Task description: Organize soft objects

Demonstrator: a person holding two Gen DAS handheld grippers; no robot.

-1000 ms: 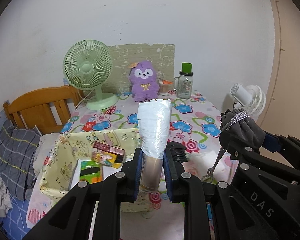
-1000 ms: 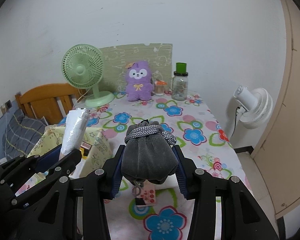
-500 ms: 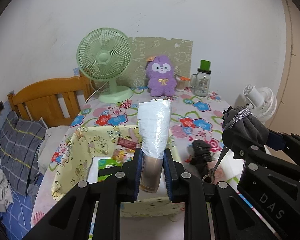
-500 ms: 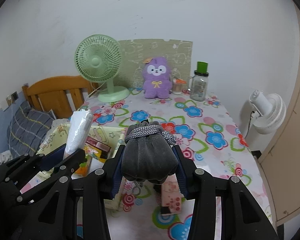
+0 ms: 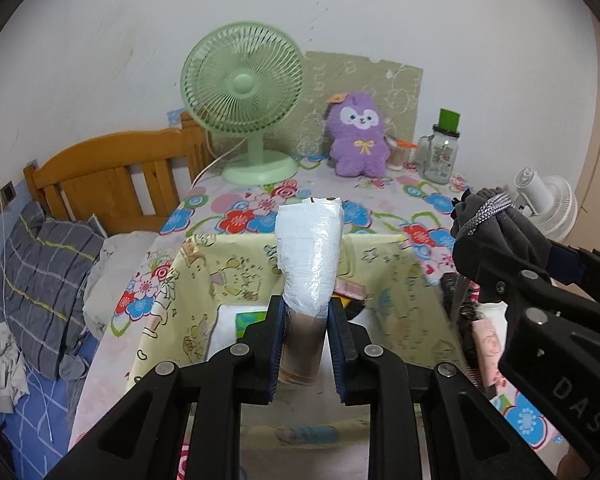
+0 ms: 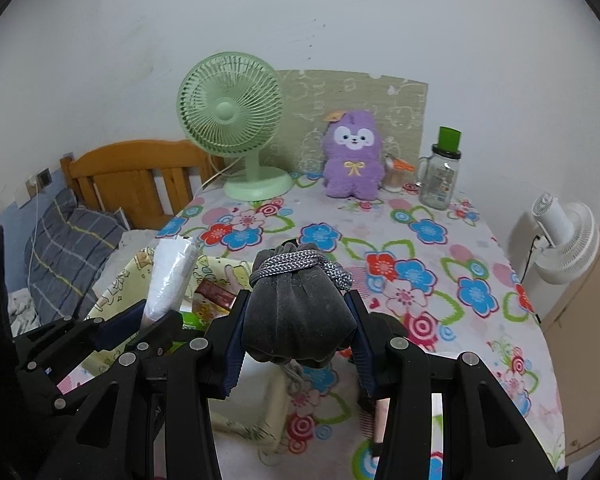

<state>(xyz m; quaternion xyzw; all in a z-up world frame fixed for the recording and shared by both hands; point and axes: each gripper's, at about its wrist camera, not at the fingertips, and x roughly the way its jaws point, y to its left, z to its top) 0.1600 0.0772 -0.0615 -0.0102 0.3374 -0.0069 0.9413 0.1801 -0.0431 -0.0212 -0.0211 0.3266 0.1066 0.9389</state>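
Observation:
My left gripper [image 5: 306, 322] is shut on a white plastic-wrapped roll [image 5: 310, 256] and holds it upright above the yellow cartoon-print fabric bin [image 5: 204, 280]. My right gripper [image 6: 298, 320] is shut on a grey drawstring pouch [image 6: 298, 320], held above the flowered table just right of the bin [image 6: 116, 280]. The pouch also shows at the right of the left wrist view [image 5: 496, 236], and the roll shows at the left of the right wrist view [image 6: 170, 272]. A purple plush toy [image 6: 354, 160] sits at the back of the table.
The bin holds small boxes and packets [image 6: 214, 294]. A green desk fan [image 6: 236, 120] and a green-lidded jar [image 6: 440, 176] stand at the back by a beige board. A wooden bed headboard [image 5: 108, 176] and pillow lie left. A white floor fan [image 6: 560, 236] stands right.
Both grippers, still holding their objects, have shifted left across the table. The roll now hangs over the bin's middle, and the pouch is near the bin's right wall.

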